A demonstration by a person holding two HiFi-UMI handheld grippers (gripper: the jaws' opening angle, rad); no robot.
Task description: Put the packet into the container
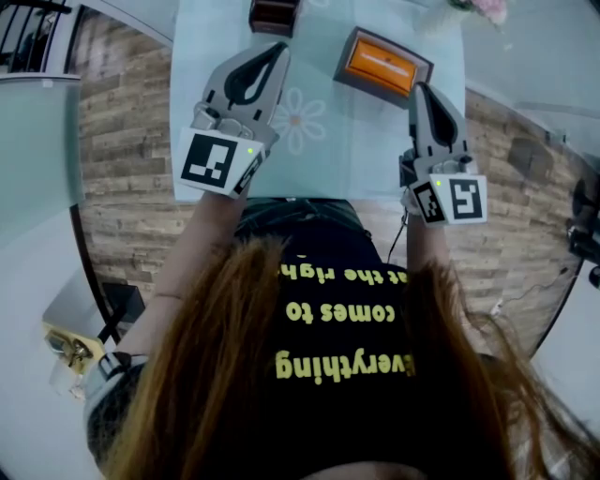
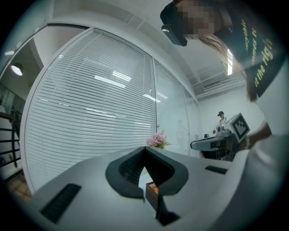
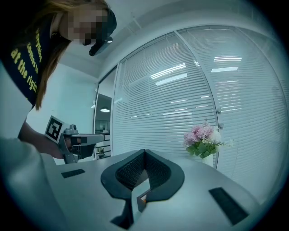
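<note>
An orange packet (image 1: 379, 62) lies in a dark open box (image 1: 349, 47) on the pale table (image 1: 319, 150), right of centre. A second dark box (image 1: 273, 14) stands at the far edge. My left gripper (image 1: 277, 49) hovers over the table between the two boxes, its jaws shut on nothing. To the right, near the orange packet's box, my right gripper (image 1: 419, 89) is also shut and holds nothing. Through the loop of the left gripper's (image 2: 144, 149) jaws I see the box with the orange packet (image 2: 153, 189). The right gripper's (image 3: 144, 151) loop shows a sliver of the box (image 3: 142, 199).
A vase of pink flowers (image 1: 485, 8) stands at the table's far right corner, also visible as flowers (image 3: 203, 136) before slatted window blinds (image 3: 180, 94). The table's near edge (image 1: 281, 198) is against the person's body. Brick-patterned floor (image 1: 122, 141) lies on both sides.
</note>
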